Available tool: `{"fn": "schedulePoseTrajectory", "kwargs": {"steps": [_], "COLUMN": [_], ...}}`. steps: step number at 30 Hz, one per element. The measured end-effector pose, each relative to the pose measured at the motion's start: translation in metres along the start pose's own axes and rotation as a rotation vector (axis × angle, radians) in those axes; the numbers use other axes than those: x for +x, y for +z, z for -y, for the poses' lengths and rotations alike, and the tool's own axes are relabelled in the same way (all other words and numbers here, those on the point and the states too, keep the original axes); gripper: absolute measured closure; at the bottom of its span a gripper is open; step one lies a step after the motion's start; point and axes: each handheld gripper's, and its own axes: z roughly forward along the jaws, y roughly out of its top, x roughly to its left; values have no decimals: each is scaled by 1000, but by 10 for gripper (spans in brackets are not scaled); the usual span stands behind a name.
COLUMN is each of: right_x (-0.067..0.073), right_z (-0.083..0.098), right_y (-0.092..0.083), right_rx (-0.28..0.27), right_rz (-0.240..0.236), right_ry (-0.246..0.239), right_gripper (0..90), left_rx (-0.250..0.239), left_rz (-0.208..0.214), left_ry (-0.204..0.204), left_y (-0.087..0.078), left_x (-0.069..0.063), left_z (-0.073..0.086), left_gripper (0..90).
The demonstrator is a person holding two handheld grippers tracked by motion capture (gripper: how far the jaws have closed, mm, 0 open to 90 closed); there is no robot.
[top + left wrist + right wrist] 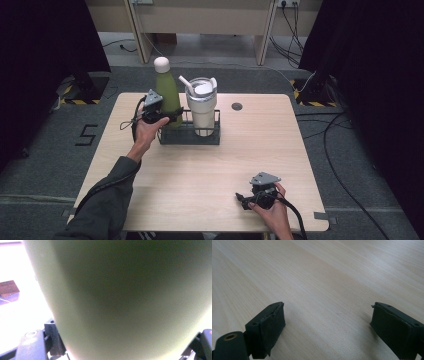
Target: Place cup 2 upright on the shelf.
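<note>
Green bottle (pixel 130 300) — base hidden, blurred

Olive-green bottle (pixel 167 95) with a pale cream round cap, standing in a black wire rack (pixel 189 136) near the desk's far edge. Beside it in the same rack, a cream-white tumbler (pixel 202 107) with a white lid and white straw. Pale, fine-grained wood on the desk (pixel 210 170), with one small grey disc (pixel 237 106) by the far edge. Black jaws on the right gripper (pixel 327 322); black body and grey top plate on the left gripper (pixel 172 116). Dark olive-grey sleeve (pixel 102 200).
</note>
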Motion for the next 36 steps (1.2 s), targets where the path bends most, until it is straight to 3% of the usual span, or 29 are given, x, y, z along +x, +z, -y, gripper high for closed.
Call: {"fn": "schedulePoseTrajectory", "kwargs": {"steps": [27, 36], "right_x": [0, 0], "right_z": [0, 0], "right_y": [0, 0], "right_rx": [0, 0], "right_rz": [0, 0], "right_ry": [-3, -2], "right_gripper": [121, 120], "left_rx": [28, 13], "left_rz": [-4, -5], "left_ry": [-25, 16], "left_y": [12, 9], "left_x": [2, -1], "left_z": [21, 27], "left_gripper": [203, 202]}}
